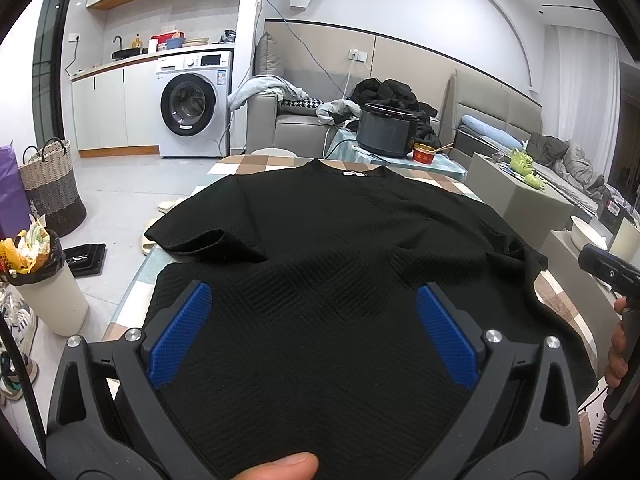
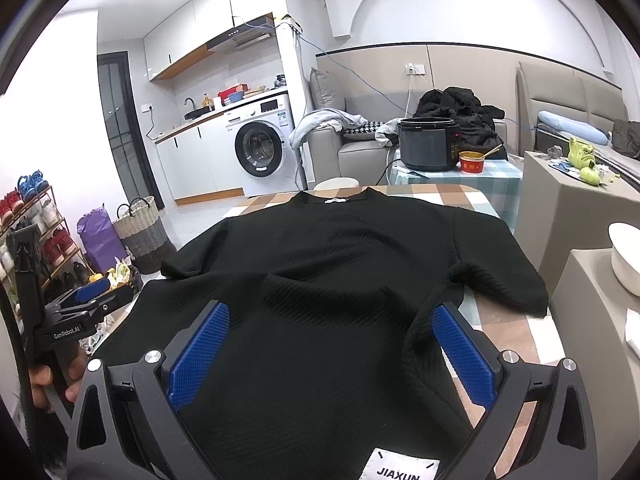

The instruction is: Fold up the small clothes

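Note:
A black textured T-shirt point(image 1: 320, 232) lies spread on the checked tablecloth point(image 1: 256, 164), collar at the far end, both short sleeves out to the sides, and a raised wrinkle across its middle. My left gripper point(image 1: 312, 296) hovers open over the shirt's near half, its blue pads point(image 1: 180, 332) wide apart with only cloth below. A thumb point(image 1: 280, 466) rests at the near edge. My right gripper point(image 2: 331, 312) is likewise open above the T-shirt point(image 2: 340, 248), near its right side. A white JIAXUN label point(image 2: 398, 466) shows at the hem. The left gripper point(image 2: 86, 300) appears at the left, held by a hand.
Behind the table stand a dark rice cooker point(image 2: 428, 144) and a red bowl point(image 2: 472, 162) on a second table. Grey blocks with a white bowl point(image 2: 626, 258) flank the right. A full bin point(image 1: 40, 276), a woven basket point(image 1: 52, 184) and slippers sit on the floor to the left.

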`<move>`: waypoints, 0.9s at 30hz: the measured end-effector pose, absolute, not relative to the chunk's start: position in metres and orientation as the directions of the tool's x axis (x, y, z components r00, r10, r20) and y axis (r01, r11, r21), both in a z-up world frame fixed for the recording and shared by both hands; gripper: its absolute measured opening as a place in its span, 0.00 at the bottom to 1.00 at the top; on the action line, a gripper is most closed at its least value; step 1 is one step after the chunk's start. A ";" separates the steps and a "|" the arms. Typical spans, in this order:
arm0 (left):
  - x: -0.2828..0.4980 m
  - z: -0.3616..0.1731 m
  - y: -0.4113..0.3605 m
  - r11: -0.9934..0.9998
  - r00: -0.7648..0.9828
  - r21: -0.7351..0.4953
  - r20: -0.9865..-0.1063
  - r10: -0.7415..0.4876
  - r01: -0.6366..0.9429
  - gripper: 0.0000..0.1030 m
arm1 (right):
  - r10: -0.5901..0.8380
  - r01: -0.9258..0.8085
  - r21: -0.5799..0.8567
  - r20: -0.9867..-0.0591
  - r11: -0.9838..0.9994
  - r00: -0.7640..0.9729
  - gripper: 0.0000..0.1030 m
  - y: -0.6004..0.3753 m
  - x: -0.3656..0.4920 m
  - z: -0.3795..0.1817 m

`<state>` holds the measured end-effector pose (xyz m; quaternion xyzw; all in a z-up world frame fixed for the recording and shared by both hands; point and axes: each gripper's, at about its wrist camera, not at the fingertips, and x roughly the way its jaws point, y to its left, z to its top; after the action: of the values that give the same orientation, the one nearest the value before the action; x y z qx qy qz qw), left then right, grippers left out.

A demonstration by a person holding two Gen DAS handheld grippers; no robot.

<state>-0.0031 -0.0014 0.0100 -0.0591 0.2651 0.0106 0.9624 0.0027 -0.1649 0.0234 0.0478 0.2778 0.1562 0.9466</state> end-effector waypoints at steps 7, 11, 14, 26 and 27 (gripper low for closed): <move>-0.003 0.010 0.000 0.992 0.859 -0.113 -0.512 -0.012 -0.054 0.99 | 0.324 -0.278 0.168 -0.509 0.946 0.797 1.00 -0.162 0.000 0.028; -0.004 0.009 0.001 0.992 0.857 -0.117 -0.515 -0.012 -0.056 0.99 | 0.321 -0.274 0.167 -0.505 0.947 0.801 1.00 -0.163 0.000 0.029; -0.004 0.009 0.002 0.991 0.857 -0.119 -0.515 -0.015 -0.055 0.99 | 0.321 -0.272 0.170 -0.507 0.947 0.800 1.00 -0.163 0.001 0.029; 0.006 -0.004 0.005 0.991 0.841 -0.120 -0.541 -0.016 -0.058 0.99 | 0.307 -0.245 0.186 -0.531 0.952 0.790 1.00 -0.170 0.007 0.023; 0.007 -0.006 0.005 0.992 0.839 -0.116 -0.544 -0.015 -0.057 0.99 | 0.305 -0.241 0.188 -0.532 0.952 0.790 1.00 -0.172 0.008 0.022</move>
<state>0.0072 0.0051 -0.0057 -0.0641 0.2833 0.0110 0.9568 0.0078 -0.1717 0.0222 0.0552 0.2901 0.1445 0.9444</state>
